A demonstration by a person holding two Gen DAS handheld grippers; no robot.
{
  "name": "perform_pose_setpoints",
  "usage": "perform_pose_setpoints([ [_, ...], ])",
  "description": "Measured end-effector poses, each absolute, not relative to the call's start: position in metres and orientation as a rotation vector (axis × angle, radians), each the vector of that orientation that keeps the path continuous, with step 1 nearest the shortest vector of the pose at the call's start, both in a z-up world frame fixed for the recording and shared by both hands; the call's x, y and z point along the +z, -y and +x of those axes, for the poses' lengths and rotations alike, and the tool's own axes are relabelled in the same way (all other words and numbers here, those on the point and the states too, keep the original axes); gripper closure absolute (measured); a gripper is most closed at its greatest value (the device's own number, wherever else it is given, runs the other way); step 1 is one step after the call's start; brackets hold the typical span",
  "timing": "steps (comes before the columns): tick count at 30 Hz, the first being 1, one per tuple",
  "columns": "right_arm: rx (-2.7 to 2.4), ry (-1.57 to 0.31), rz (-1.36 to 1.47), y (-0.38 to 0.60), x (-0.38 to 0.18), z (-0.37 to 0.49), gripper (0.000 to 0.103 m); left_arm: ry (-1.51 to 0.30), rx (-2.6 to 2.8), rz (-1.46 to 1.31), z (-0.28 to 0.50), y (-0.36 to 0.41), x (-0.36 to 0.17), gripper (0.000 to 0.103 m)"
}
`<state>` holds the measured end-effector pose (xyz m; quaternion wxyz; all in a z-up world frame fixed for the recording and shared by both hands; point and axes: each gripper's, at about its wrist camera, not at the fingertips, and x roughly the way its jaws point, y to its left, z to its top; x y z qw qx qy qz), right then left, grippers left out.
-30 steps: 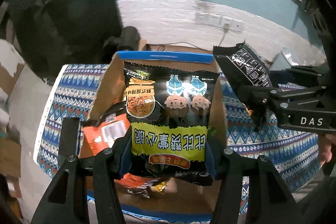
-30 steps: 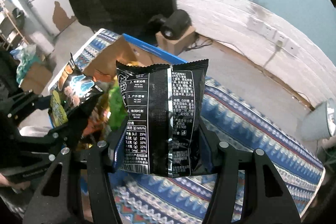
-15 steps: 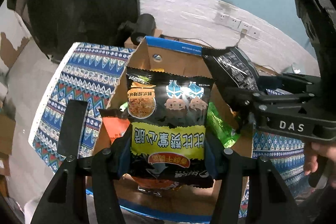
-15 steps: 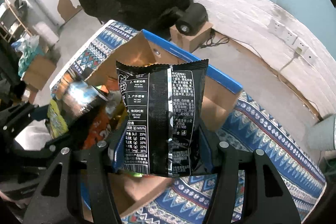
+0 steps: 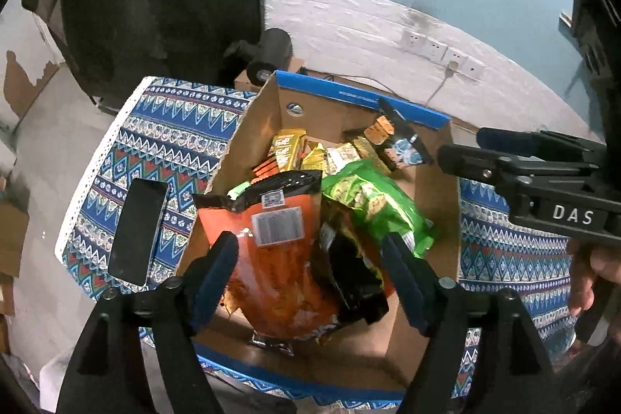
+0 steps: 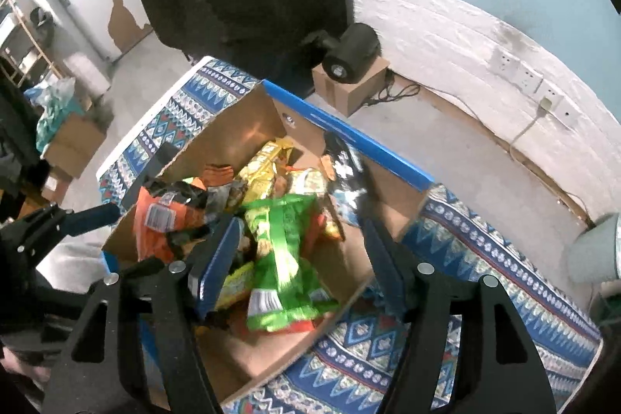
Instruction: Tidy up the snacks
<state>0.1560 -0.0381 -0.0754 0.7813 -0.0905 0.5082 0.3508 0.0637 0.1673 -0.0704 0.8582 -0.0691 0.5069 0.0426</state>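
A surface (image 5: 167, 127) covered with a blue zigzag-patterned cloth carries an open cardboard box (image 5: 349, 107) with blue-edged flaps, and the box holds a loose heap of snack packets. The largest of them, an orange bag (image 5: 279, 270) with a white barcode label, lies at the near left of the heap, its black top edge pointing toward the far side. Just right of it a green bag (image 5: 372, 200) lies slanted, resting partly on a black packet (image 5: 349, 270) that sits between the 2. At the far end of the box are several gold and yellow packets (image 5: 287, 150), and a small black packet with a blue-and-white print (image 5: 399, 146) leans against the far right wall. A dark phone (image 5: 137, 226) lies flat on the cloth just left of the box. The left gripper (image 5: 310, 272) hangs above the near part of the heap with its 2 blue-padded fingers spread wide and nothing between them. The right gripper (image 6: 299, 255) hangs over the box from the right side, its fingers likewise wide apart and empty, with the green bag (image 6: 283, 251) lying in the box beneath the gap. Beyond the far edge of the surface a black cylindrical device (image 6: 351, 51) sits on a small cardboard carton (image 6: 349, 84) on the floor, near a white wall with sockets (image 6: 516, 72).
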Motion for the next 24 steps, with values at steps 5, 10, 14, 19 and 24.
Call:
perform_pose_setpoints([
  [5, 0.744, -1.071, -0.189, 0.060, -0.065, 0.145, 0.030, -1.040, 0.088, -0.100, 0.056, -0.156, -0.059, 0.021],
  [10, 0.732, -1.046, -0.179, 0.082, -0.054, 0.131, 0.026, -1.010, 0.091, -0.060, 0.047, -0.146, -0.049, 0.015],
  [14, 0.723, -1.016, -0.170, 0.100, -0.046, 0.119, 0.022, -0.979, 0.097, -0.020, 0.039, -0.136, -0.039, 0.015],
  [19, 0.716, -0.992, -0.153, 0.120, -0.038, 0.104, 0.021, -0.967, 0.078, -0.004, 0.032, -0.126, -0.030, 0.014],
  [24, 0.713, -0.977, -0.126, 0.138, -0.036, 0.092, 0.021, -0.954, 0.070, 0.029, 0.029, -0.114, -0.024, 0.008],
])
